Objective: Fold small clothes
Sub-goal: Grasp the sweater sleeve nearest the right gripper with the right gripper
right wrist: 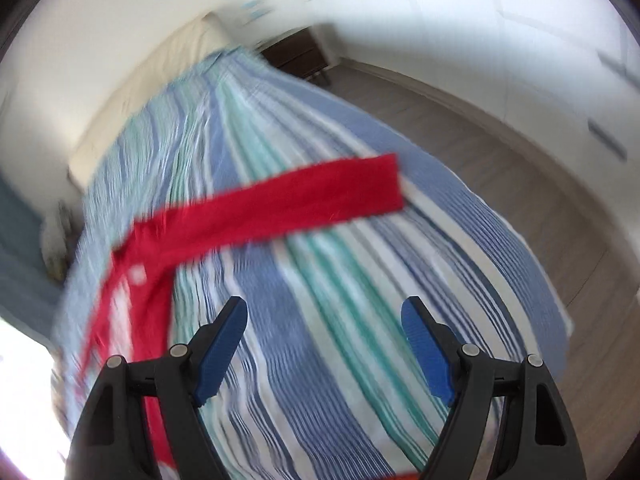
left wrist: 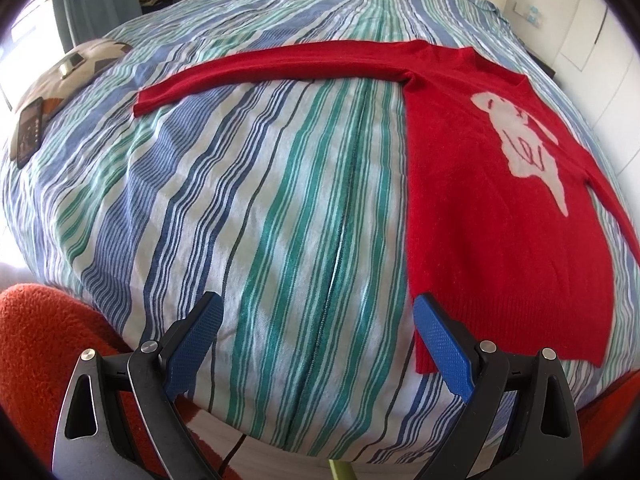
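Tongs (left wrist: 316, 322) apart; sweater (left wrist: 500, 216) motif left-view only

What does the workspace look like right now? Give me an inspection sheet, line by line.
Surface: striped bedspread, rumpled.
Job's things: red sweater spread flat, one sleeve stretched sideways, unfolded.
Clutter: phone on a cushion at the bed's far left.
Grippers: left gripper open, empty, beside the hem; right gripper open, empty, above the bed.
Cables: thin dark cord below the bed edge.
Surroundings: headboard, nightstand, wood floor; right view blurred.

Striped bed (left wrist: 280, 200), white walls (right wrist: 400, 12)
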The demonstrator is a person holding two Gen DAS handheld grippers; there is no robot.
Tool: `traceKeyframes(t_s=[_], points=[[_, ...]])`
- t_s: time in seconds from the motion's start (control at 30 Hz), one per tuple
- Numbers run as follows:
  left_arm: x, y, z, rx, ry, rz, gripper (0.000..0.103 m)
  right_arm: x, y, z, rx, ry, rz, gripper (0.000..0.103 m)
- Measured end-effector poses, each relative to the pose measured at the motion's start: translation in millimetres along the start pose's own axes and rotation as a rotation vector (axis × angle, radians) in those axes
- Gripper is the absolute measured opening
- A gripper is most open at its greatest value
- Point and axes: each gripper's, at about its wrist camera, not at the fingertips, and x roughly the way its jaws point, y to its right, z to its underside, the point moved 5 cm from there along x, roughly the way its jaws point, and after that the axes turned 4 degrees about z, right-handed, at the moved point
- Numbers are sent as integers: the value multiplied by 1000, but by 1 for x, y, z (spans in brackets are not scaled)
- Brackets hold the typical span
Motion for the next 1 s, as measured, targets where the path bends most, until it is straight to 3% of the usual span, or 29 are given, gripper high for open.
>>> traceKeyframes(t_s=[0.1, 0.17, 0.27, 0.4, 0.43, 0.5, 0.53, 0.6, 0.67, 0.73, 0.87, 1.0], points=[[-2, 4, 0, 16, 8, -15, 97, 29, 35, -26, 302, -26, -153, 79], [-2, 7, 1, 30, 7, -32, 97, 49, 48, -33, 422, -46, -216, 79], [0, 9, 3, 43, -4, -52, 97, 80, 54, -40, 503, -75, -250, 78], [6, 11, 4, 54, -21, -80, 97, 98, 55, -58, 580, 23, -264, 74], [7, 12, 4, 56, -23, -85, 97, 103, 55, -61, 593, 35, -257, 70], [8, 14, 4, 61, -24, -92, 97, 114, 50, -67, 574, 26, -235, 46], [7, 15, 4, 64, -23, -94, 97, 119, 46, -68, 534, 4, -186, 14], [7, 15, 4, 66, -20, -93, 97, 117, 35, -75, 452, 3, -79, 9], [8, 15, 4, 64, -17, -89, 97, 101, 9, -89, 350, 52, -27, 9], [10, 13, 4, 54, -23, -76, 97, 82, -38, -107, 239, 88, -63, 9], [14, 11, 3, 32, -36, -34, 97, 49, -176, -130, -25, 99, -245, 9], [8, 7, -3, 14, -9, -16, 97, 37, -335, -106, -290, 36, -442, 9]])
